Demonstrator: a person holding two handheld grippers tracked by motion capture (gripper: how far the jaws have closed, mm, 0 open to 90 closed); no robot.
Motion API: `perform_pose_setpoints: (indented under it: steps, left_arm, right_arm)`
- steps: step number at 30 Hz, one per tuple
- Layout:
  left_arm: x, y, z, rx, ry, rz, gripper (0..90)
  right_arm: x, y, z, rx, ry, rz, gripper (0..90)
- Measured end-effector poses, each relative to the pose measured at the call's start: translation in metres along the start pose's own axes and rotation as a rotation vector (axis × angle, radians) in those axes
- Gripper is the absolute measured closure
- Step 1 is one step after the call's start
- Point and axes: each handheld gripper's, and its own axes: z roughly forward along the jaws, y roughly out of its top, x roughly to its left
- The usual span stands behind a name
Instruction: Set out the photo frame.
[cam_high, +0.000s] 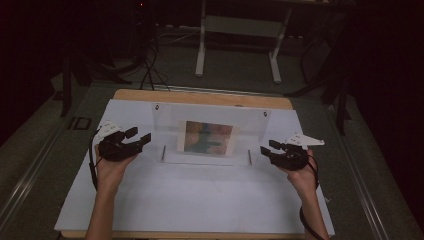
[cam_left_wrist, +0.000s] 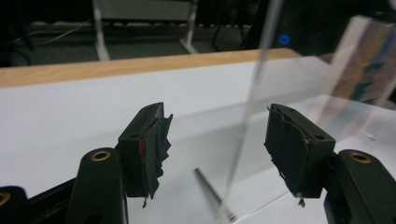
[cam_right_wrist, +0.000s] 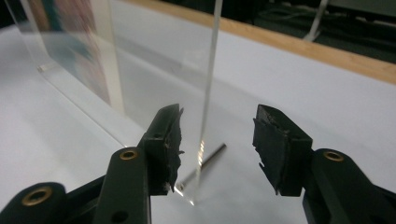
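A clear acrylic panel (cam_high: 210, 117) stands upright across the middle of the white board (cam_high: 200, 200). A colourful picture (cam_high: 208, 138) in a clear block stands in front of it. My left gripper (cam_high: 138, 135) is open at the panel's left end. In the left gripper view the panel's edge (cam_left_wrist: 254, 88) runs between the open jaws of the left gripper (cam_left_wrist: 217, 135), touching neither pad. My right gripper (cam_high: 267, 147) is open at the right end. In the right gripper view the panel's other edge (cam_right_wrist: 210, 70) likewise stands between the jaws of the right gripper (cam_right_wrist: 217, 135), apart from both pads.
Two short metal pins (cam_high: 163, 153) (cam_high: 249, 157) lie on the board by the panel's ends, one below each gripper (cam_left_wrist: 212, 191) (cam_right_wrist: 205, 163). The wooden table edge (cam_high: 200, 97) runs behind the board. A white desk frame (cam_high: 237, 45) stands on the dark floor beyond.
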Motion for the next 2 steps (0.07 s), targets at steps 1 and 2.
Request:
perform_pose_setpoints:
  steps: [1,2]
  left_arm:
    - [0.0000,0.0000,0.0000,0.000,0.000,0.000,38.0]
    - [0.0023,-0.0015,0.0004,0.010,0.015,-0.004,38.0]
  right_arm:
    - [0.0000,0.0000,0.0000,0.000,0.000,0.000,50.6]
    - [-0.0015,-0.0015,0.0022,0.030,-0.010,-0.010,49.4]
